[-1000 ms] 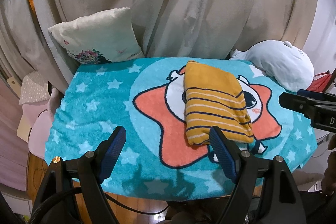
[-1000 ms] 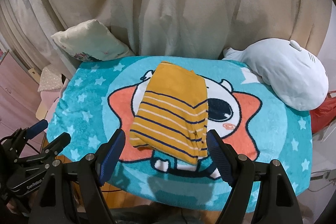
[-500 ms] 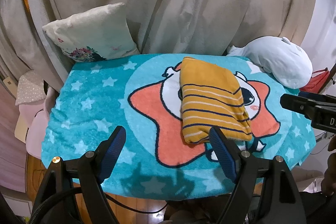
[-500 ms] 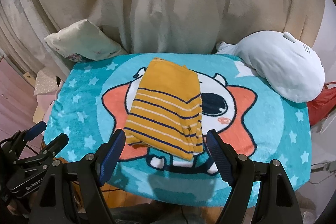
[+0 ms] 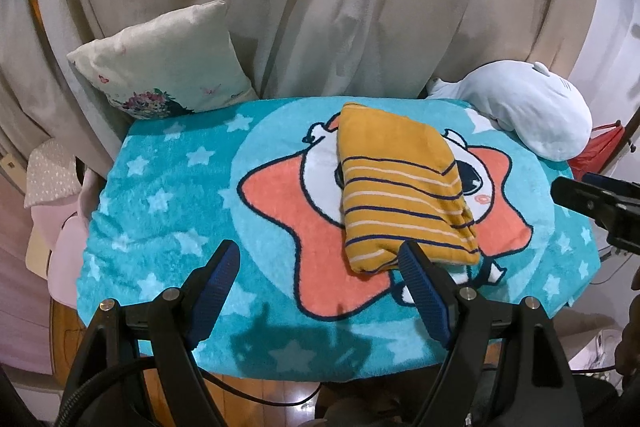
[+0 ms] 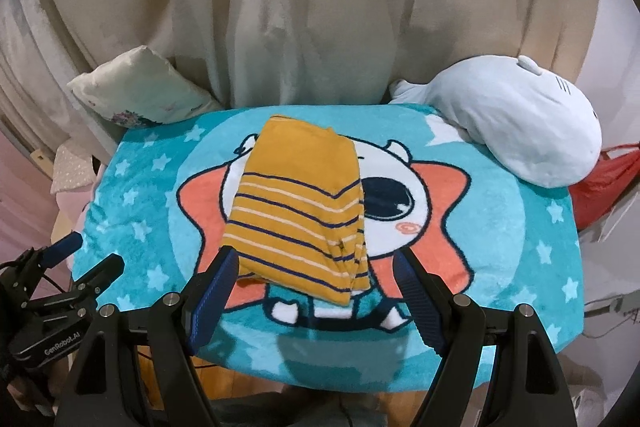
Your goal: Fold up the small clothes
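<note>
Left tongs [image 5: 318, 285]: jaws wide, nothing between, bare blanket [image 5: 168, 195] ahead and to left, free lane. Folded shirt [image 5: 400, 187] sits ahead-right, near end just beside right blade. Right tongs [image 6: 312, 289]: jaws wide, shirt's near edge straight ahead between blades. Clear blanket ahead-right of it. Far edge blocked: pillow [image 5: 164, 71] far-left, plush [image 6: 516, 131] far-right, curtain [image 6: 320, 7] behind.

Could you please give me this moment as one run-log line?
garment: folded mustard striped garment flat on star blanket | left gripper: open, empty | right gripper: open, empty | contact: none
</note>
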{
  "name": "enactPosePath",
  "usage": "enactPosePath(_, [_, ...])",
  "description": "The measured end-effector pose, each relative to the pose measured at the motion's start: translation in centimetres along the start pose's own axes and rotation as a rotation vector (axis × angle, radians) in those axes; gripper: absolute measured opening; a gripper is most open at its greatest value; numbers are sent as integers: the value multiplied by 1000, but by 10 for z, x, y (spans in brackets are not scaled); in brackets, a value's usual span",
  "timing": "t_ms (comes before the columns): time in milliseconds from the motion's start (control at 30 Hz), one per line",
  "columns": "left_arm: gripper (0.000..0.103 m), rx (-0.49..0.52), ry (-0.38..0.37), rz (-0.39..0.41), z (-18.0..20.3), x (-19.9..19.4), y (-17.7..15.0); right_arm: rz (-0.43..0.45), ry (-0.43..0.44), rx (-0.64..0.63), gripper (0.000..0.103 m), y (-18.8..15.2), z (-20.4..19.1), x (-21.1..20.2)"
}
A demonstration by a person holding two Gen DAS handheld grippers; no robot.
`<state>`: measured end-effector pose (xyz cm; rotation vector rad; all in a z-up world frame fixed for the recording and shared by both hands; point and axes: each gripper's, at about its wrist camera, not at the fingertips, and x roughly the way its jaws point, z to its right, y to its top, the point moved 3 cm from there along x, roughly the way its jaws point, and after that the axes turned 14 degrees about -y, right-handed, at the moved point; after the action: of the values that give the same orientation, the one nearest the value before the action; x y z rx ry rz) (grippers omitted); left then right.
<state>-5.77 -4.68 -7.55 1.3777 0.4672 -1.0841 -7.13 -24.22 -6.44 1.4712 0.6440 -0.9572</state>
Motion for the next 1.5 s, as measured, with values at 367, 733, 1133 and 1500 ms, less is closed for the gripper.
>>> enactPosePath(367, [81,-30,14,-22,2,4,-5,10,-20,-56,83,-1,-5,-12])
enactPosePath(733, [81,-64,46,-49,1,17,-6,-9,-5,-76,83,9,-5,3])
enactPosePath(1133, [81,-83,59,-120,3,44,-12,-88,13,-75,83,8,-2,35])
enactPosePath(1500, [81,-64,70,-146,2,58,-8,-127,31,-64,83,11,-8,55])
